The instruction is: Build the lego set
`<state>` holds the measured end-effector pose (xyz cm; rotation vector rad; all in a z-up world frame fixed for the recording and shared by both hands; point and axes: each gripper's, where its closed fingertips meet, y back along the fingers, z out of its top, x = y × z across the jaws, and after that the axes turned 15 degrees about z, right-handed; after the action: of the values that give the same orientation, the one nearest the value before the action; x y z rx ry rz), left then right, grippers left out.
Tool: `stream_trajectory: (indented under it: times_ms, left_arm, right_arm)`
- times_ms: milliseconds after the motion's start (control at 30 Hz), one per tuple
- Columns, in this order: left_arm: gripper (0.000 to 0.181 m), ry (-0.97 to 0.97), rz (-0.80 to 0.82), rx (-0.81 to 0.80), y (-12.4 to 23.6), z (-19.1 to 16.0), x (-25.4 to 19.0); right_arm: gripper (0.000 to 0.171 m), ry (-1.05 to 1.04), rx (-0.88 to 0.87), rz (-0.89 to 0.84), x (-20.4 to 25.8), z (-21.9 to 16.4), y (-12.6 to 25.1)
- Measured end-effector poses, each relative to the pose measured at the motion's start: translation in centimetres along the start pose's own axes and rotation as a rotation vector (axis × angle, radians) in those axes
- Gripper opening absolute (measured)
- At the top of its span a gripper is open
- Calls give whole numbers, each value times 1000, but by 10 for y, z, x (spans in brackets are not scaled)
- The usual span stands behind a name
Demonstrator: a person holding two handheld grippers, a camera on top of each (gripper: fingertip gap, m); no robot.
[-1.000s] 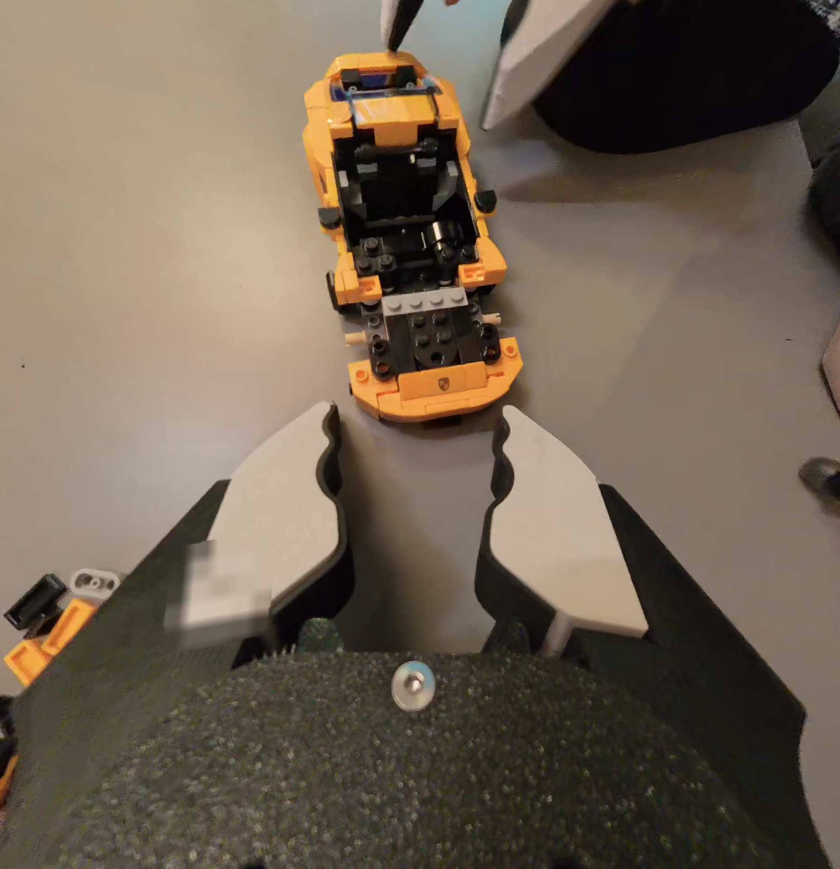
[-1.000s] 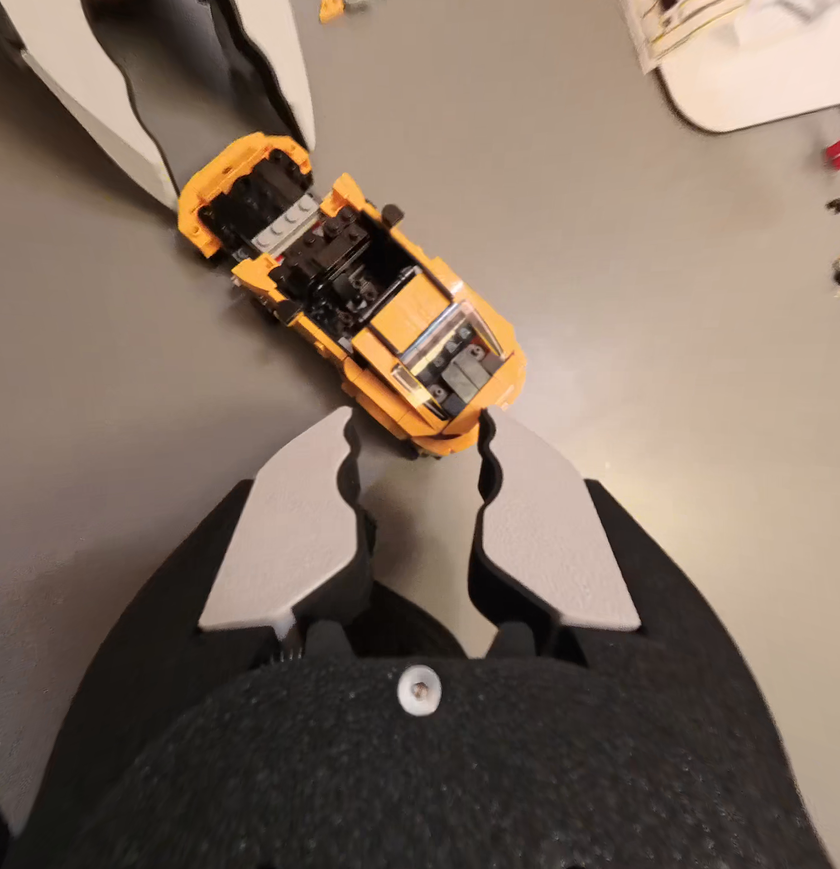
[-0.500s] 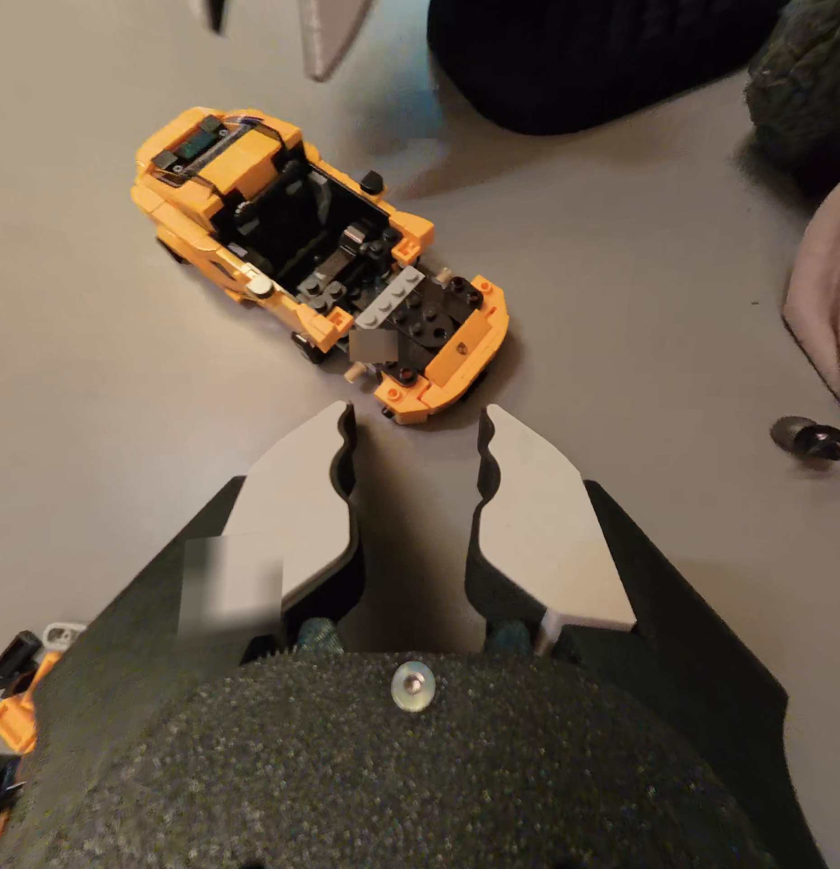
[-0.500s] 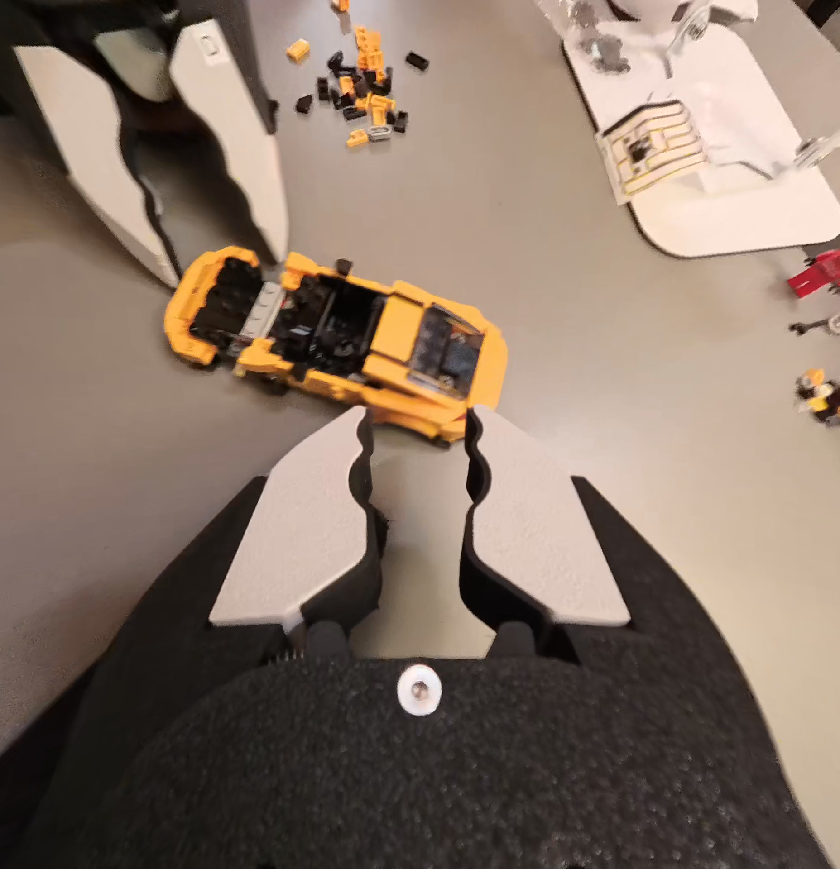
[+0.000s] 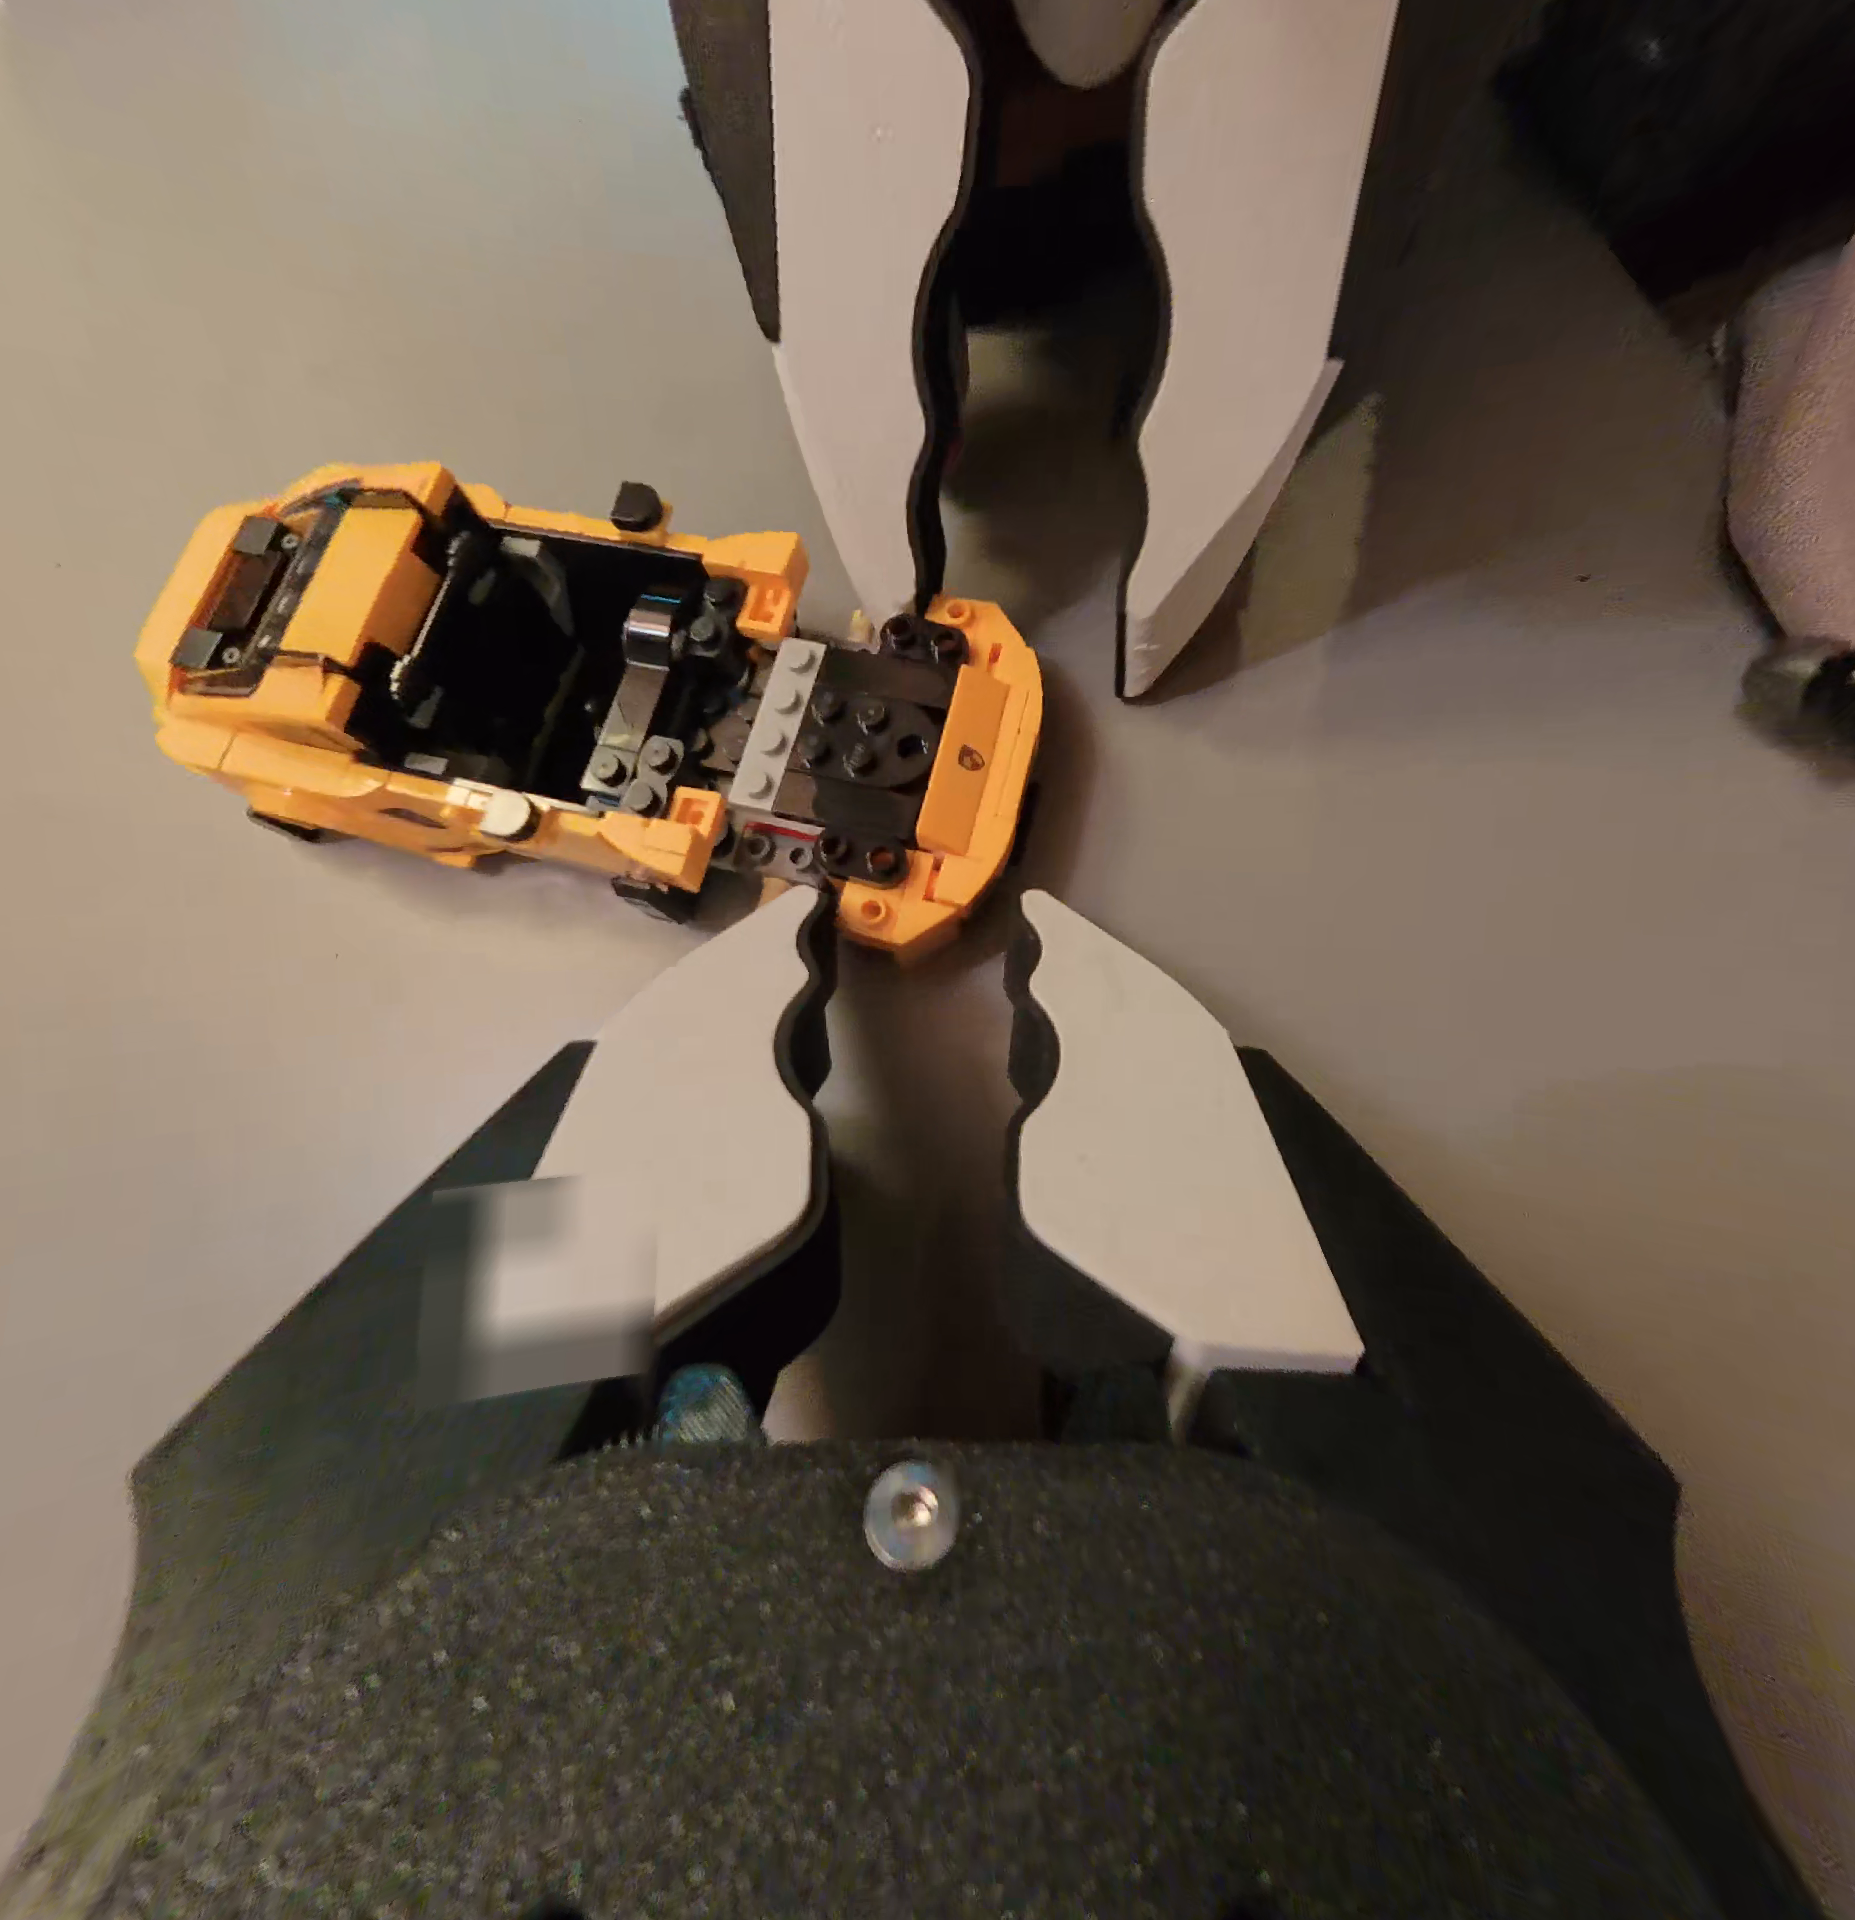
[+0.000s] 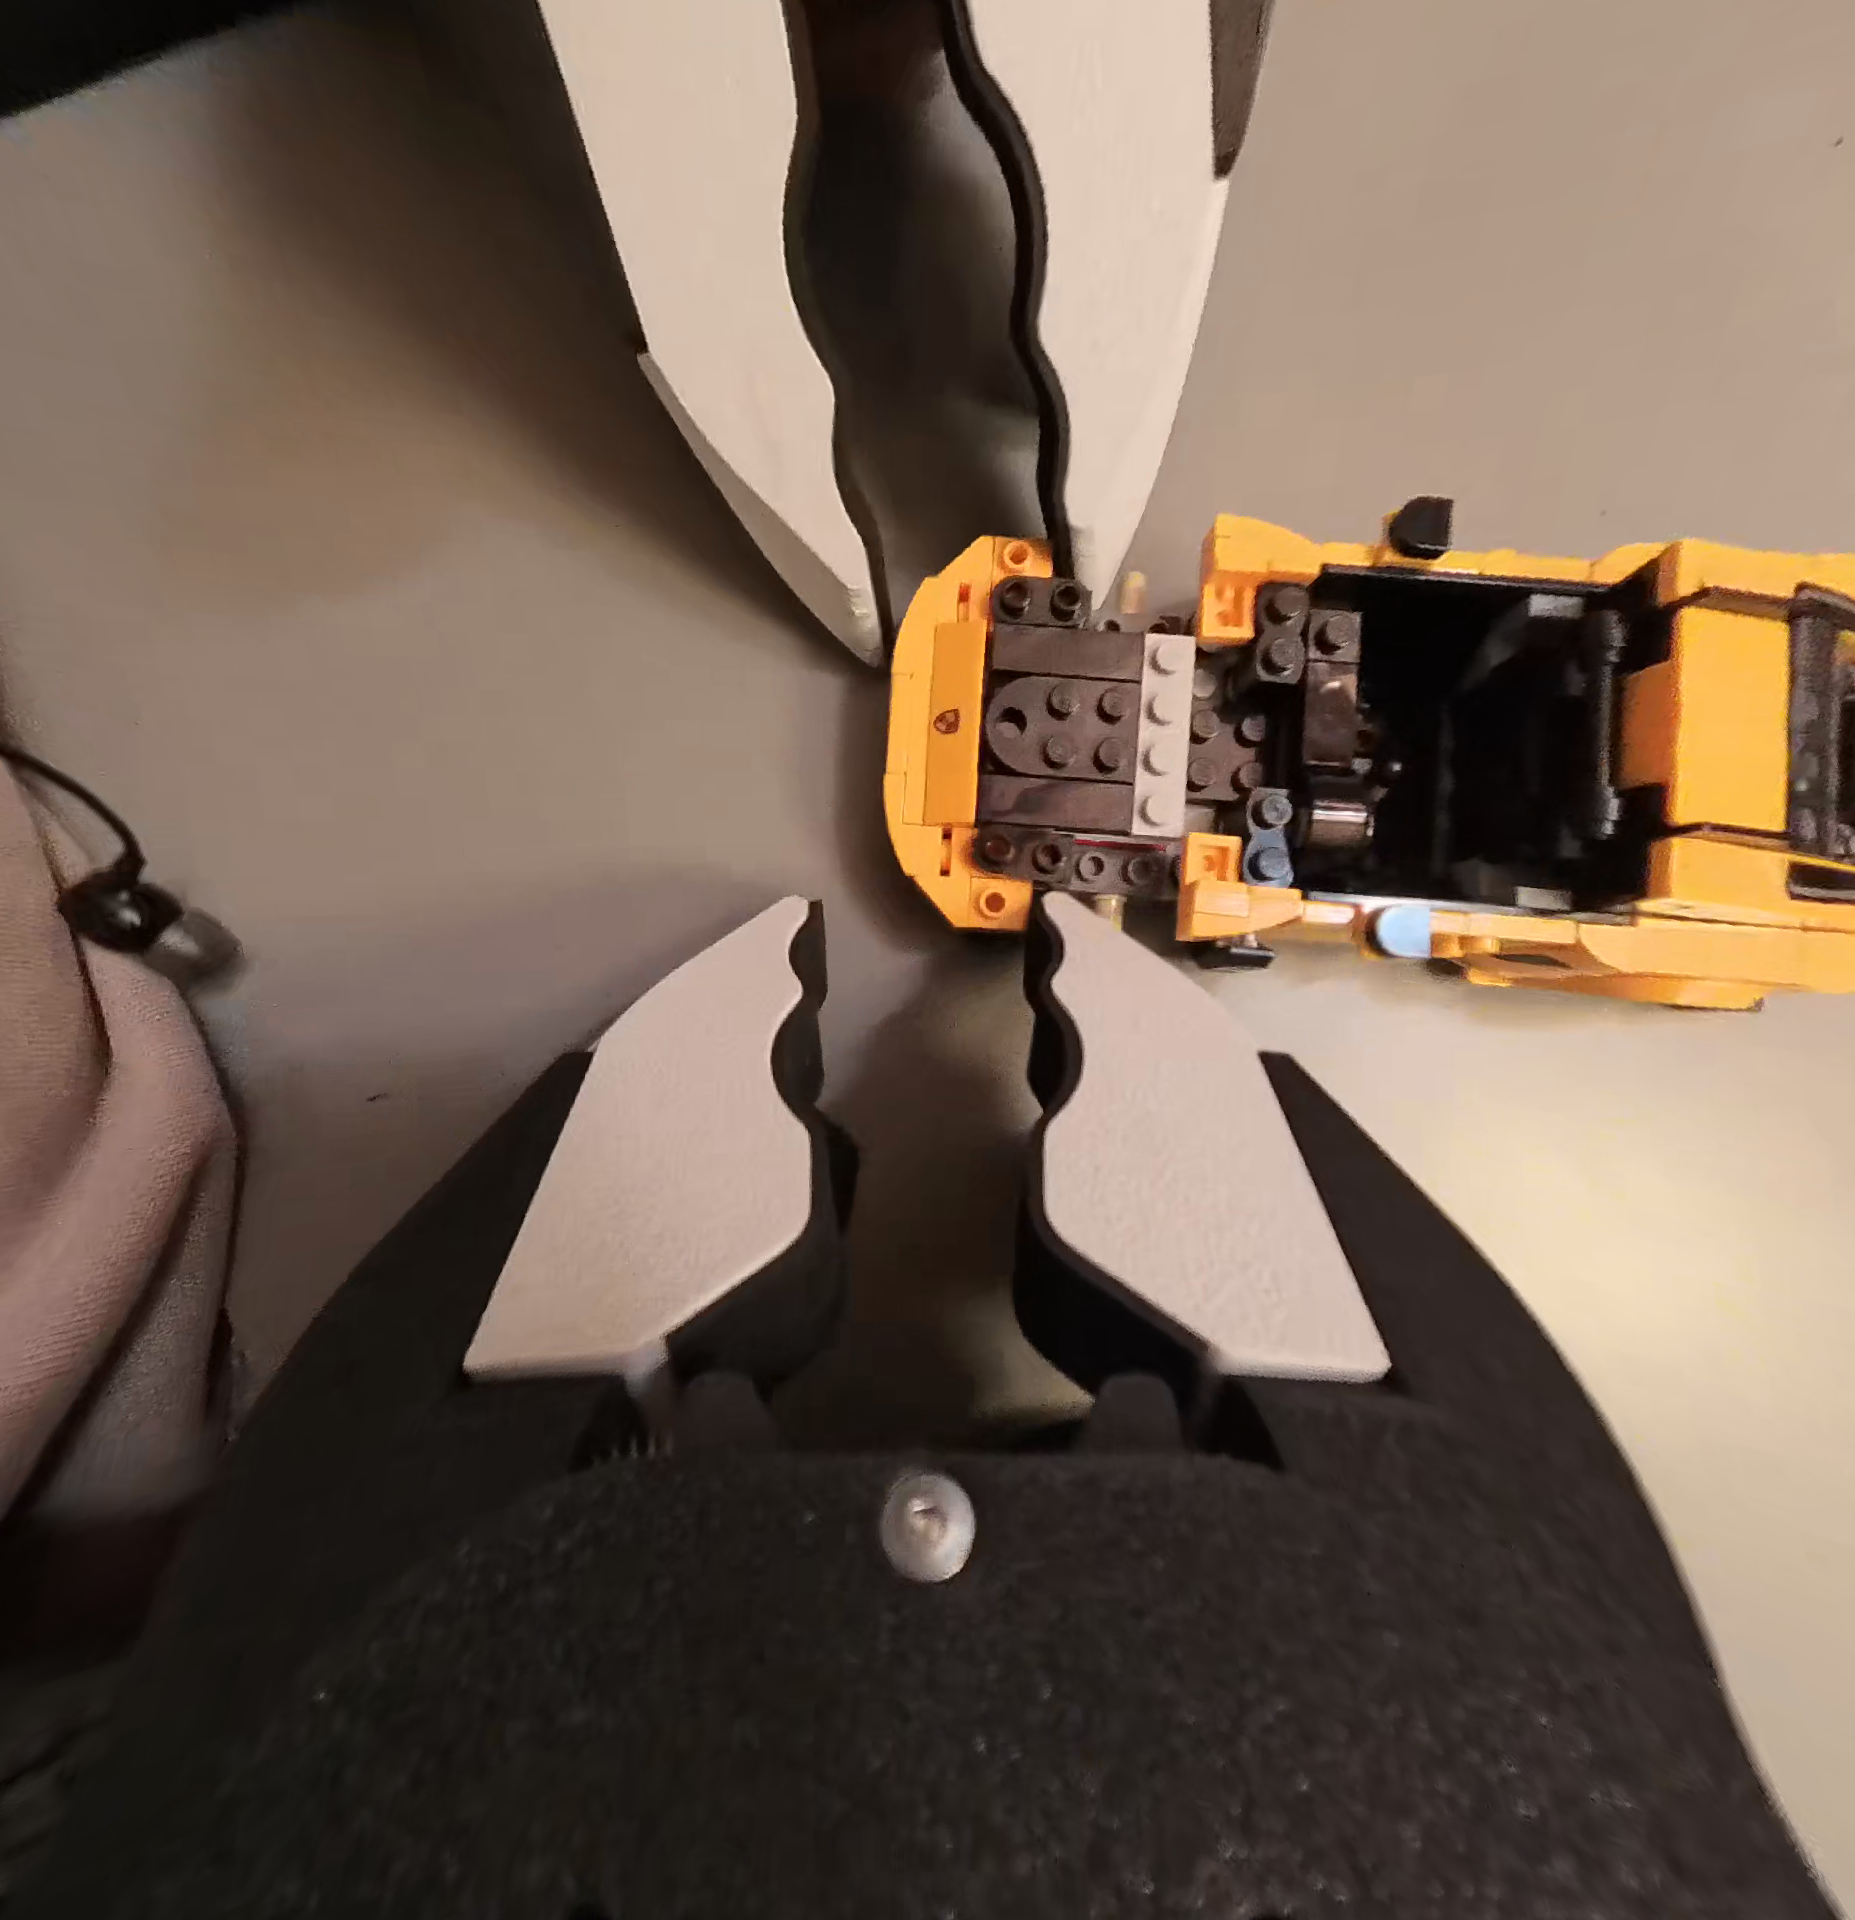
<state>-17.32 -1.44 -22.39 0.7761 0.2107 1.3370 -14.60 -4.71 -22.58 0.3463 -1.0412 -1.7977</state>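
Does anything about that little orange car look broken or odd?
Not broken, just unfinished: the orange car has no roof or hood, leaving black studs bare. Both open claws, left claw and right claw, flank its nose.

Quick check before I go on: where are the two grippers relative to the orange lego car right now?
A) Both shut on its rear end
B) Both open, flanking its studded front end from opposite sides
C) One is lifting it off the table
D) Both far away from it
B: the left gripper and right gripper both stand open at opposite sides of the orange lego car front, which rests on the table.
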Motion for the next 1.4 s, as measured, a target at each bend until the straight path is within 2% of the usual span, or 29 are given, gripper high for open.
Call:
stream_trajectory:
  times_ms: [200, 367, 967, 1167, 1233, 1333, 1400]
  left_arm:
    - [37, 31, -26, -1, -5, 2, 3]
    - [27, 70, -16, 13, -7, 1, 7]
    - [23, 83, -6, 5, -7, 2, 8]
    - [41, 87, -13, 14, -9, 3, 7]
    - [41, 106, -7, 21, -10, 4, 7]
    - [39, 128, 8, 36, -13, 6, 7]
    - [36, 140, 20, 38, -15, 7, 8]
  right_arm:
    - [34, -73, -31, 18, -9, 2, 7]
    - [20, -104, -33, -1, -16, 0, 6]
    - [19, -93, -39, -9, -16, 0, 10]
    - [41, -113, -29, -108, -21, -4, 21]
    - [51, -132, -12, -161, -27, -8, 23]
    - [66, -211, -1, -138, -26, -11, 13]
    - [64, -236, -27, -155, -29, -8, 12]
